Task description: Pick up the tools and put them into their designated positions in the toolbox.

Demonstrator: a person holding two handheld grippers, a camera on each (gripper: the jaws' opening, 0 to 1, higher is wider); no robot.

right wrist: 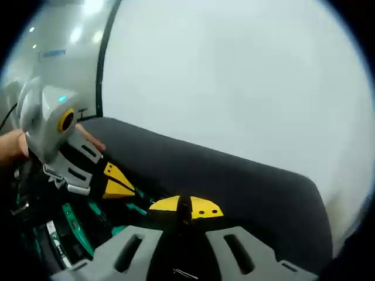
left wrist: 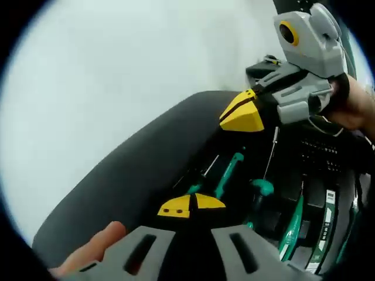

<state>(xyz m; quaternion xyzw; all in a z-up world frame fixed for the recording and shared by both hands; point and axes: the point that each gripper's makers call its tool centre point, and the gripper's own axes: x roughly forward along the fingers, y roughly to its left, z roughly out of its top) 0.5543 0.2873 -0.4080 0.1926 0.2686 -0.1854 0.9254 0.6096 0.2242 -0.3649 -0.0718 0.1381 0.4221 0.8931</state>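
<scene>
Both claws have their yellow tips pressed together with nothing seen between them. In the left gripper view the left gripper hangs over the black toolbox, just above green-handled screwdrivers lying in its slots; the right gripper comes in from the upper right. In the right gripper view the right gripper sits over the toolbox rim, with the left gripper nearby to the left, against a white surface

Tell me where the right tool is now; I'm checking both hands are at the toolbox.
In the left gripper view, the right tool enters from the upper right, yellow tips over the toolbox, above the green-handled screwdrivers.
</scene>
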